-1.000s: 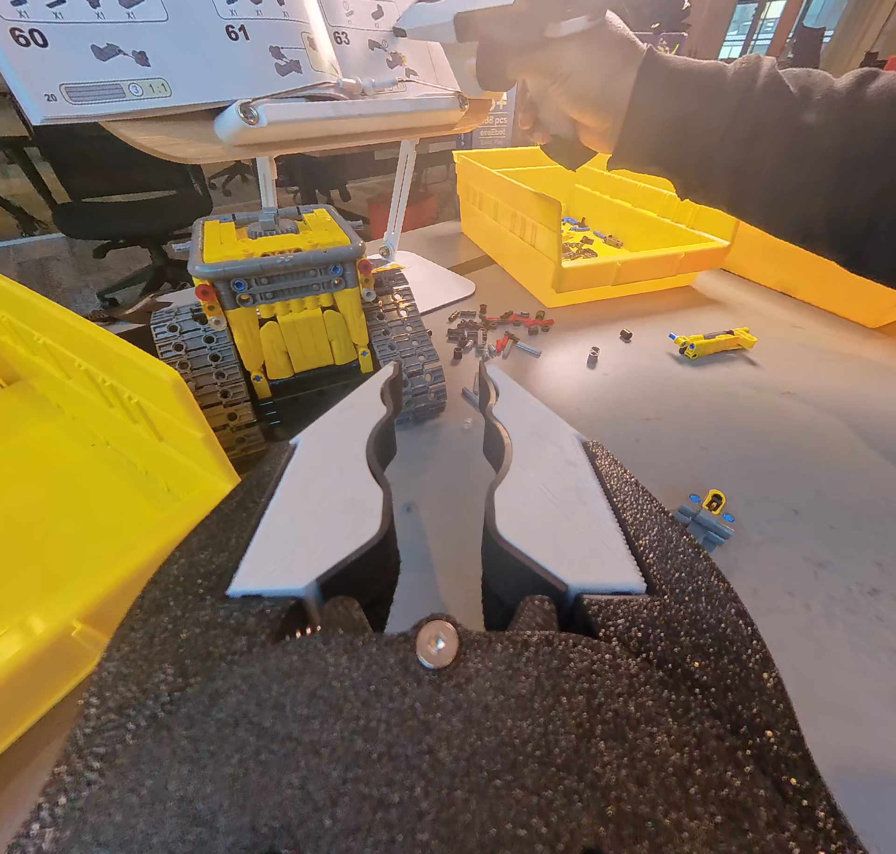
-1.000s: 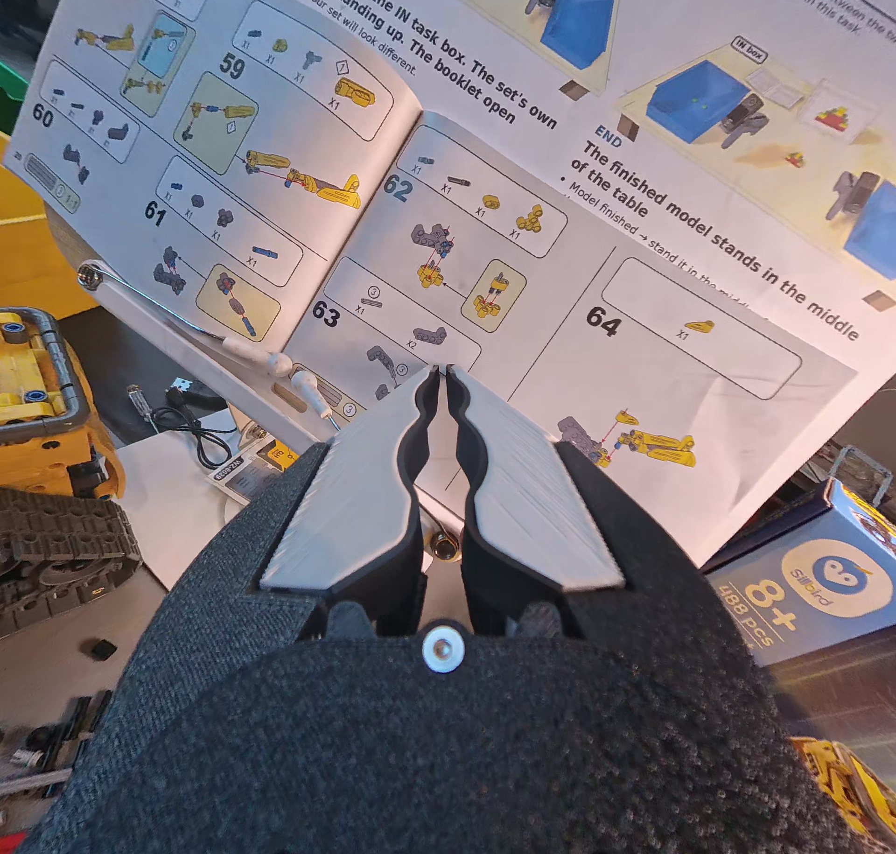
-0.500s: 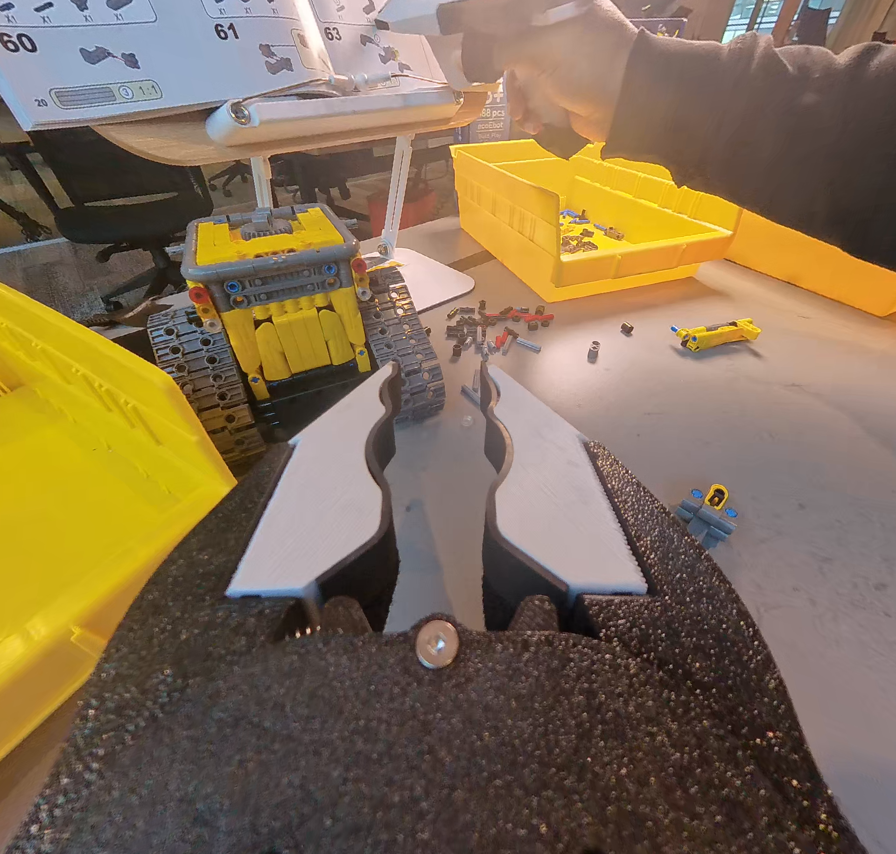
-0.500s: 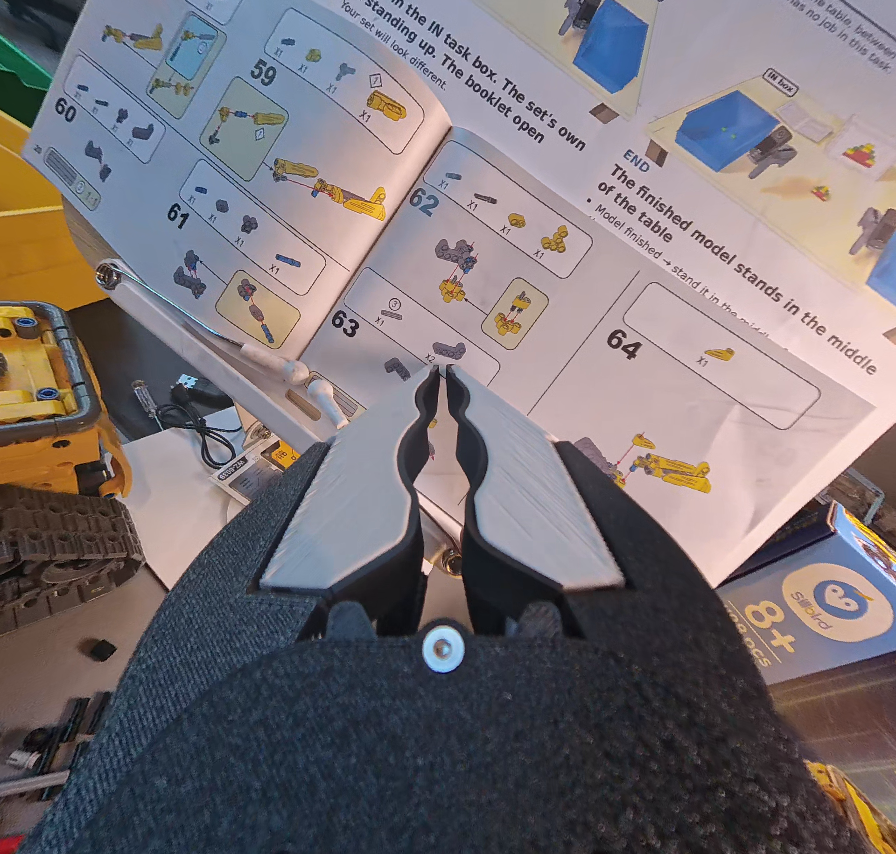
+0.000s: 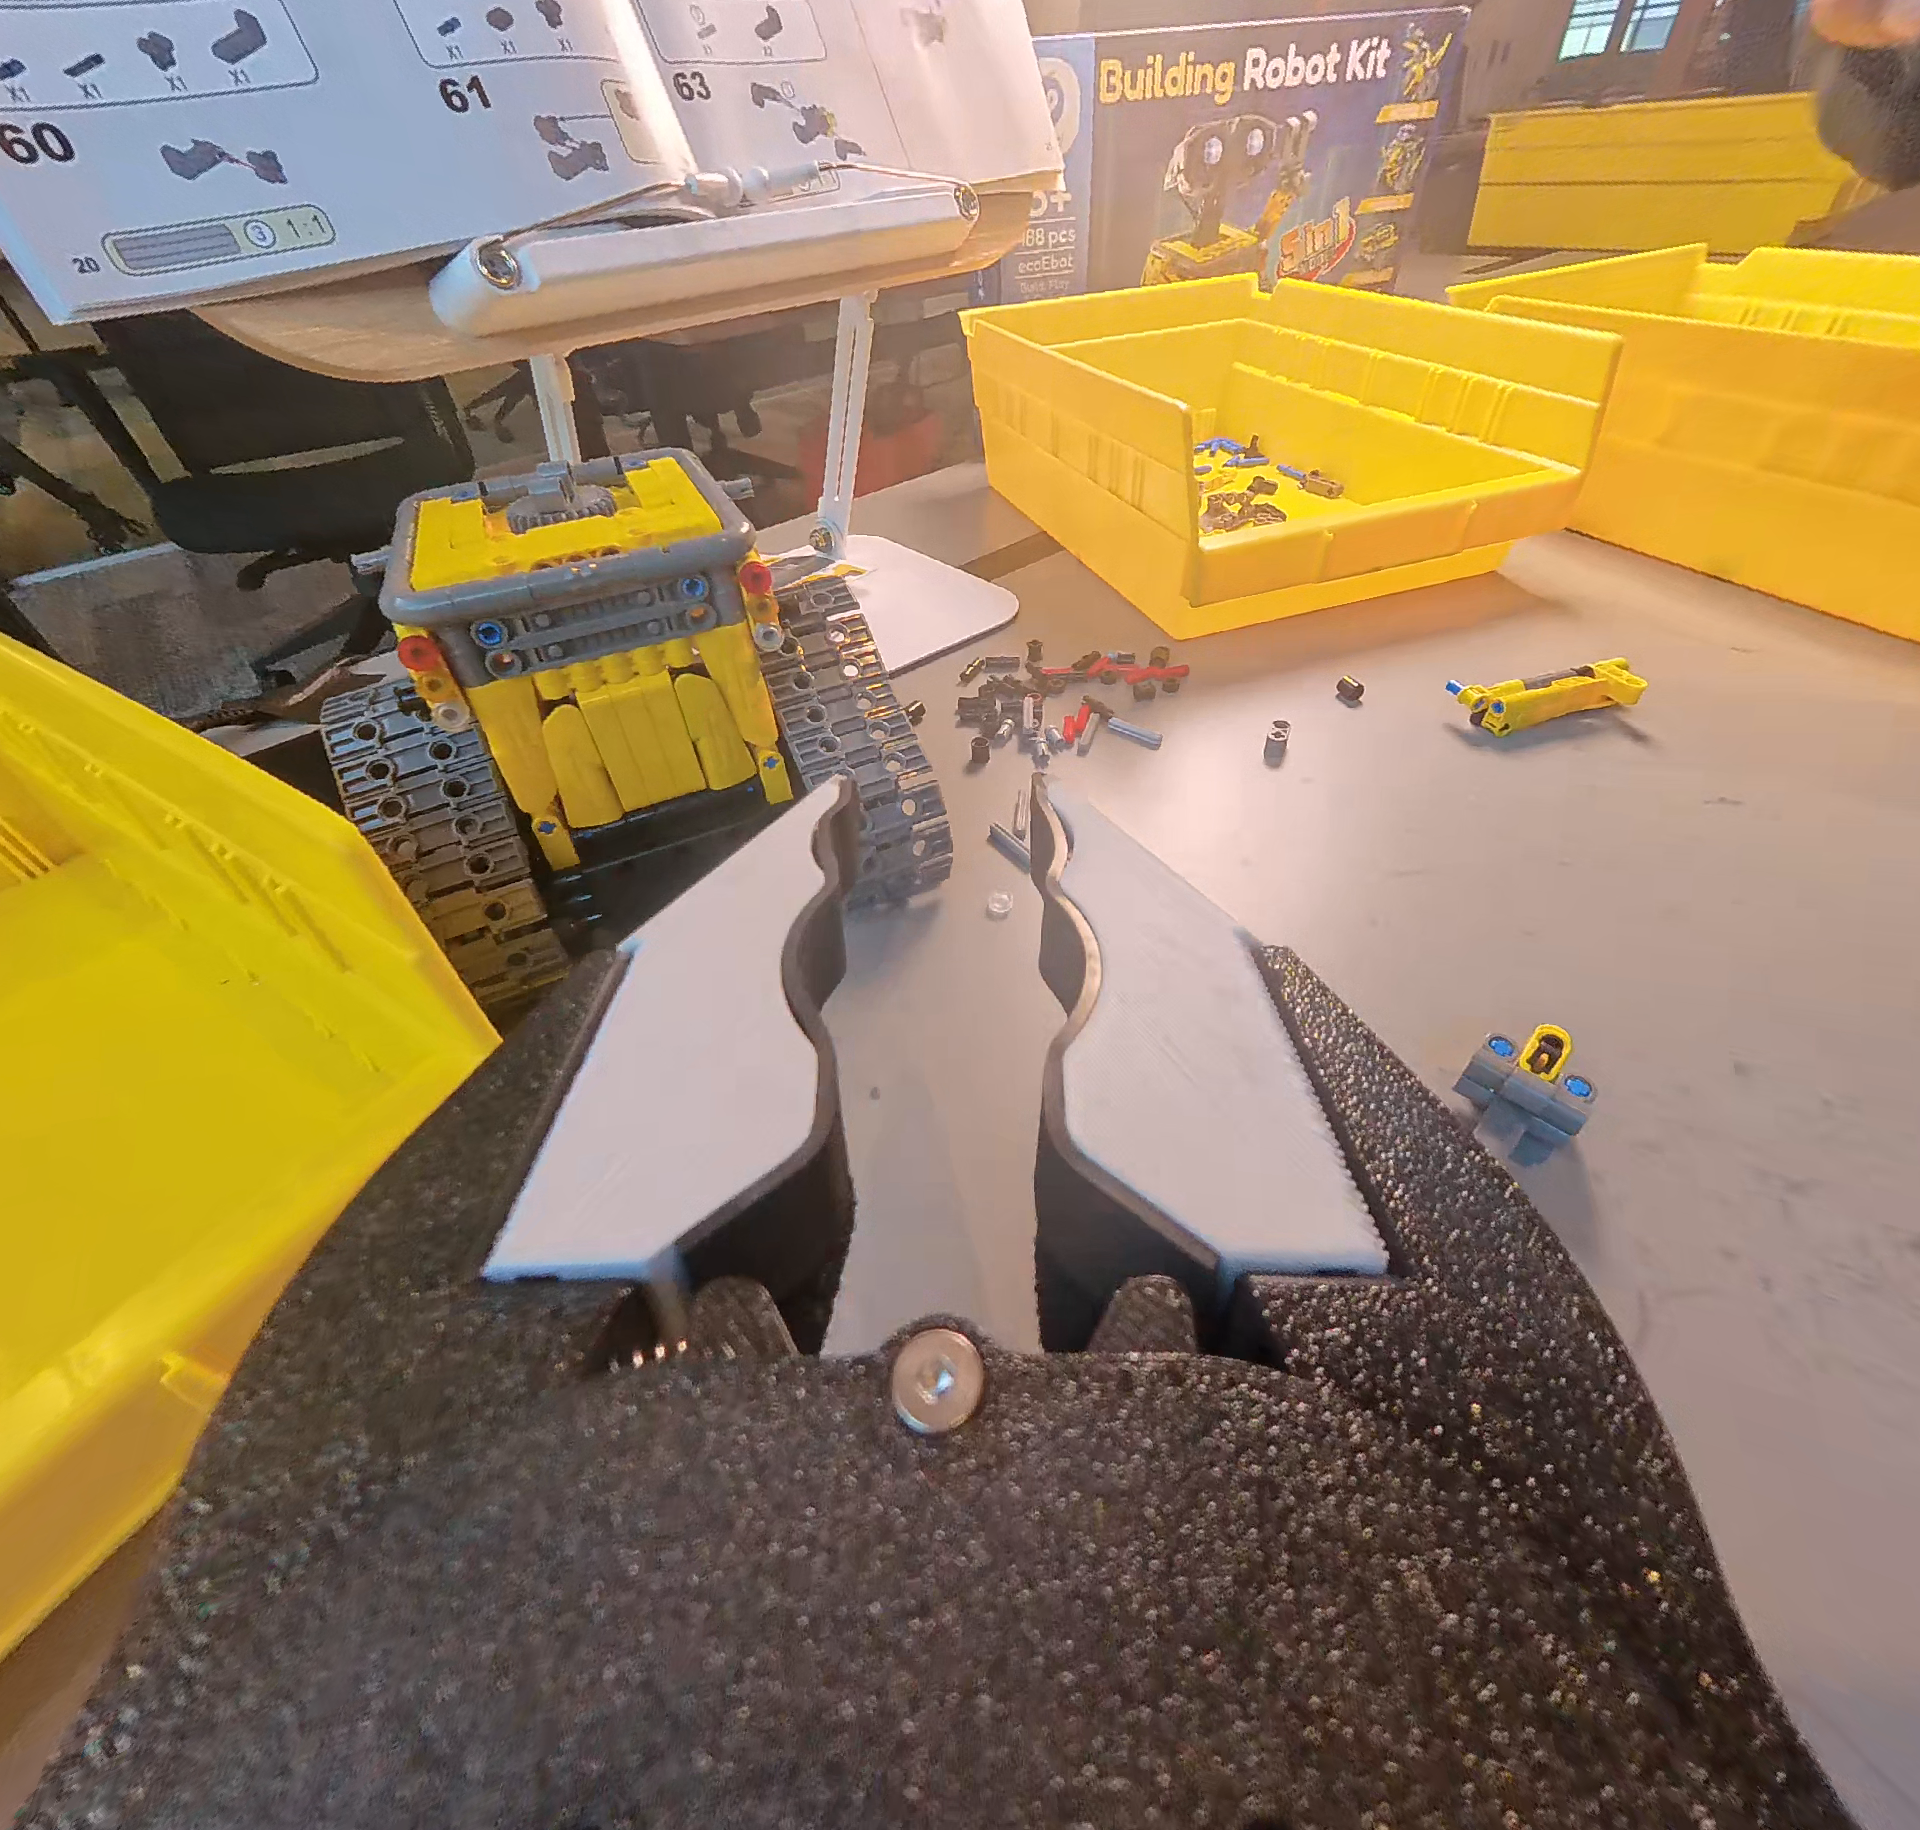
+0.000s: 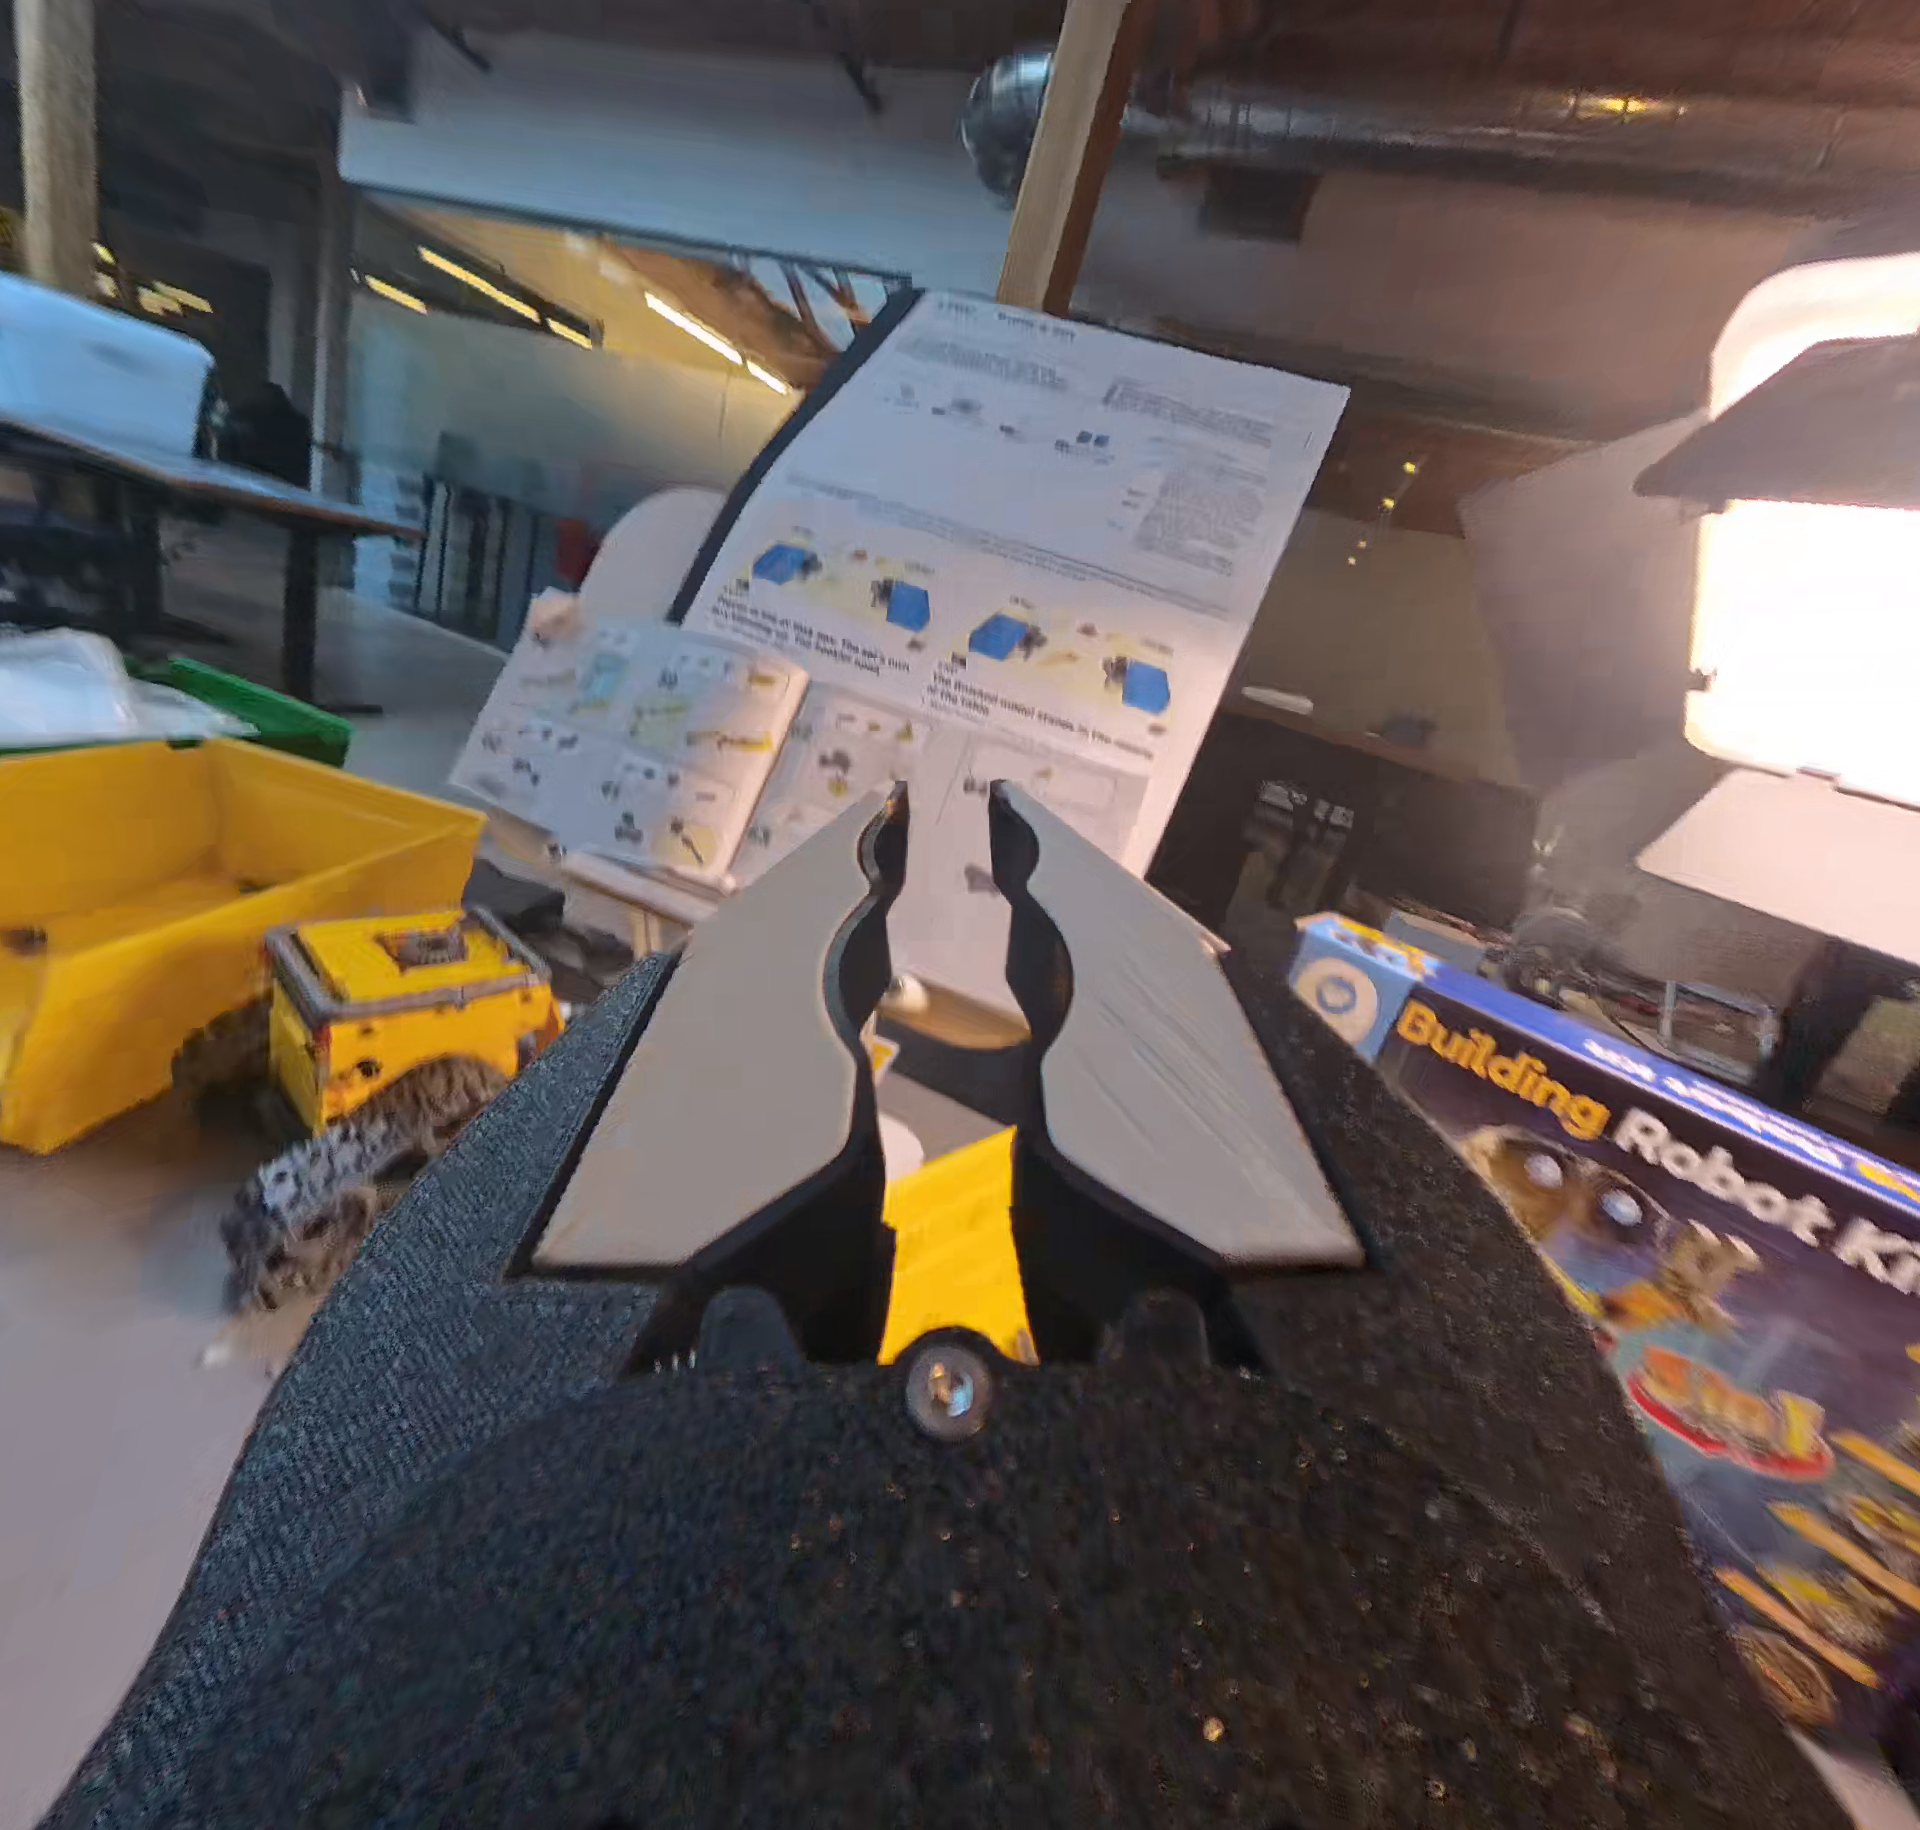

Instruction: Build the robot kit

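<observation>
Left gripper (image 5: 940, 809) hangs low over grey table (image 5: 1558, 928), fingers apart w/ nothing between, tips just beside right track of yellow tracked model (image 5: 613, 679) & near scattered small parts (image 5: 1060, 705). Yellow bin (image 5: 1278, 450) sits beyond. Right gripper (image 6: 945, 812) is up in air, fingers parted & empty, pointed at instruction booklet (image 6: 644, 731) on stand; kit box (image 6: 1704, 1261) is at its right.

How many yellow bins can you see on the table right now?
4: one yellow bin at near left beside the tracked model, one holding small parts behind the loose pieces, two at far right. More may be hidden.
</observation>
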Available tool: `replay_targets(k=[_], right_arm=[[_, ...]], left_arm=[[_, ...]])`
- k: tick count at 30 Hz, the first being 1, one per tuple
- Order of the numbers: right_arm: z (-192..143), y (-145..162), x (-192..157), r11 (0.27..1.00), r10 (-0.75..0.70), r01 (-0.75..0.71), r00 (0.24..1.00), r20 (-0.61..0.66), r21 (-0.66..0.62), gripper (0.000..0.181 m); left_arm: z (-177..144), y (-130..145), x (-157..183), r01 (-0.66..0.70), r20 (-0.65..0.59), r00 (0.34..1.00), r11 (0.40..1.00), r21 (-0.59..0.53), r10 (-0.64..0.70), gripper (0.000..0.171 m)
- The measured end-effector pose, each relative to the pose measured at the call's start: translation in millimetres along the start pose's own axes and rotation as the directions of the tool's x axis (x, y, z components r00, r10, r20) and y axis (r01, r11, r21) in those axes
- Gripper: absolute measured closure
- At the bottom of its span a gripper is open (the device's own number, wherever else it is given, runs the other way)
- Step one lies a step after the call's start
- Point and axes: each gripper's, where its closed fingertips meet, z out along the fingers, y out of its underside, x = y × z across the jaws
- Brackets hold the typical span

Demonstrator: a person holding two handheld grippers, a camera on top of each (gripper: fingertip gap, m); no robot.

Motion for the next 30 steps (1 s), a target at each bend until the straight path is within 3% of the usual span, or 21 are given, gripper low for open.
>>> replay_targets(k=[6, 10, 12, 15, 20, 27, 30], right_arm=[[-54, 68, 4, 0.957, 0.004, 0.008, 0.999, 0.04, -0.289, 0.162], [-52, 131, 1, 0.797, 0.052, 0.114, 0.965, 0.255, -0.593, 0.156], [-41, 163, 3, 0.704, 0.108, 0.184, 0.927, 0.359, -0.686, 0.152], [-10, 212, 20, 0.595, 0.126, 0.29, 0.887, 0.444, -0.749, 0.15], [37, 283, 44, 0.399, 0.171, 0.363, 0.873, 0.457, -0.842, 0.15], [56, 338, 40, 0.256, 0.236, 0.336, 0.888, 0.396, -0.906, 0.159], [58, 343, 34, 0.265, 0.257, 0.295, 0.896, 0.363, -0.918, 0.178]], left_arm=[[1, 2, 1, -0.043, 0.028, 0.999, 0.999, -0.012, 0.043, 0.14], [3, 4, 8, -0.121, 0.041, 0.992, 0.992, -0.027, 0.122, 0.14], [4, 5, 13, -0.164, 0.041, 0.985, 0.986, -0.038, 0.166, 0.14], [5, 6, 16, -0.179, 0.043, 0.983, 0.983, -0.041, 0.18, 0.14], [-3, 0, 5, -0.038, 0.064, 0.997, 0.999, -0.006, 0.039, 0.139], [-23, -3, -8, 0.003, 0.113, 0.994, 1.0, -0.004, -0.002, 0.138], [-26, -5, -5, -0.013, 0.108, 0.994, 1.0, -0.001, 0.013, 0.139]])
